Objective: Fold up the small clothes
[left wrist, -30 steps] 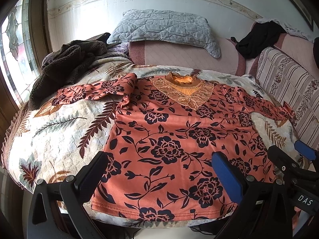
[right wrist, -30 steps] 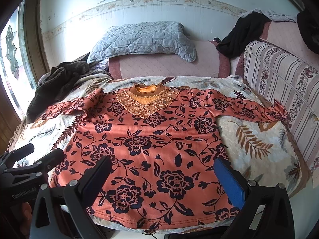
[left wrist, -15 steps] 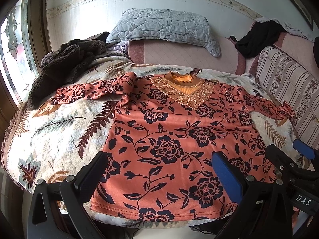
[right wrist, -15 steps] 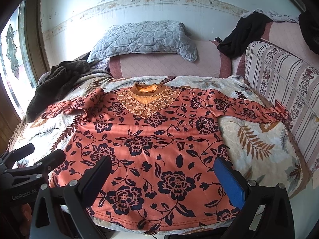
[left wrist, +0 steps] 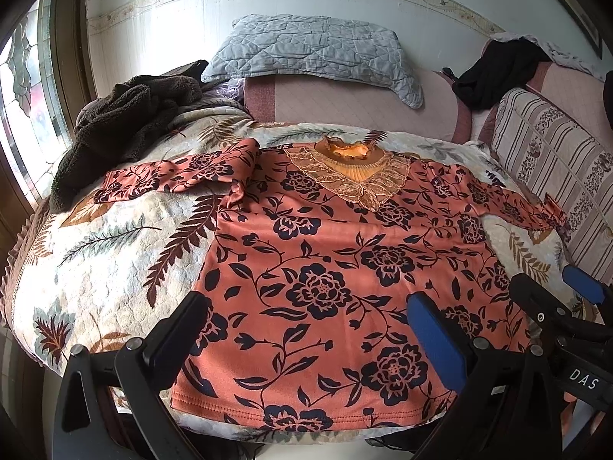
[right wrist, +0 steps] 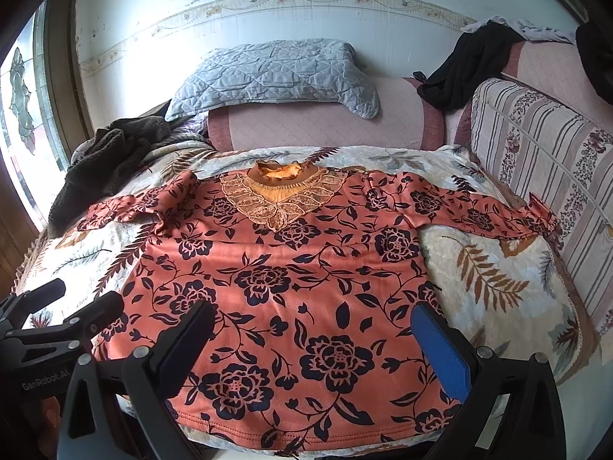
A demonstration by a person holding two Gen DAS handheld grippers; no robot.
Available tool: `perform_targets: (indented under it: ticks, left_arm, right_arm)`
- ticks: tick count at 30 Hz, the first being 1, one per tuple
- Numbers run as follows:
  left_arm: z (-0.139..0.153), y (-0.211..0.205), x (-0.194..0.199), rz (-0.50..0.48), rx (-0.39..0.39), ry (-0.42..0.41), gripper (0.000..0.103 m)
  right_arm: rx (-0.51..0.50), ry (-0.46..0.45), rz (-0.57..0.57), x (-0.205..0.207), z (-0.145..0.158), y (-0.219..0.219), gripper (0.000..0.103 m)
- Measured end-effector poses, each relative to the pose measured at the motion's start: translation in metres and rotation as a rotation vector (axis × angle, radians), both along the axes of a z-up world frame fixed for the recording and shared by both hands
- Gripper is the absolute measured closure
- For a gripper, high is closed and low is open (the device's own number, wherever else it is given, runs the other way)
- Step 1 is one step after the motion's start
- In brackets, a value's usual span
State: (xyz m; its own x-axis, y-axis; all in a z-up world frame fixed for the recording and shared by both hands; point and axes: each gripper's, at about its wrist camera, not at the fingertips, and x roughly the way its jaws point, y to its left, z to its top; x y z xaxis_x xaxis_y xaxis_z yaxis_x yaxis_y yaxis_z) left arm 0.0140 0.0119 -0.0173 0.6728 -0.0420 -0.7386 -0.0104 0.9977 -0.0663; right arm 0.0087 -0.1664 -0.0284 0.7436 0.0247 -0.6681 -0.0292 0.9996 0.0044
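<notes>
An orange long-sleeved top with dark flowers and a lace collar [left wrist: 325,268] lies flat, front up, on a leaf-patterned bedspread [left wrist: 115,253]; it also shows in the right wrist view [right wrist: 291,291]. Its sleeves spread left [left wrist: 168,176] and right [right wrist: 479,211]. My left gripper [left wrist: 306,329] is open and empty, above the hem at the near edge. My right gripper [right wrist: 314,337] is open and empty, above the hem too, to the right of the left one. The right gripper shows in the left wrist view [left wrist: 555,295], and the left gripper in the right wrist view [right wrist: 57,306].
A grey quilted pillow [left wrist: 314,53] lies on a pink backrest behind. A dark brown fleece [left wrist: 126,122] is heaped at the back left. A black garment [left wrist: 494,73] hangs at the back right above a striped cushion [left wrist: 551,161]. A window [left wrist: 23,96] is at left.
Both views have shifted slightly; the top sits a touch lower and nearer. Both grippers stay open and empty.
</notes>
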Motion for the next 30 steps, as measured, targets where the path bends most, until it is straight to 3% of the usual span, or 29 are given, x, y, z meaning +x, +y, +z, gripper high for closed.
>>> perform_targets:
  ticks: [13, 18, 30]
  left_arm:
    - [-0.006, 0.002, 0.012, 0.002, -0.006, 0.006, 0.000]
    - [-0.018, 0.007, 0.024, 0.020, 0.000, 0.039, 0.000]
    - [-0.025, -0.007, 0.038, 0.000, 0.025, 0.048, 0.000]
  right_arm:
    - [0.002, 0.016, -0.007, 0.012, -0.006, -0.005, 0.000]
    - [0.064, 0.028, -0.017, 0.018, -0.014, -0.023, 0.000]
    - [0.040, 0.042, -0.049, 0.032, -0.024, -0.043, 0.000]
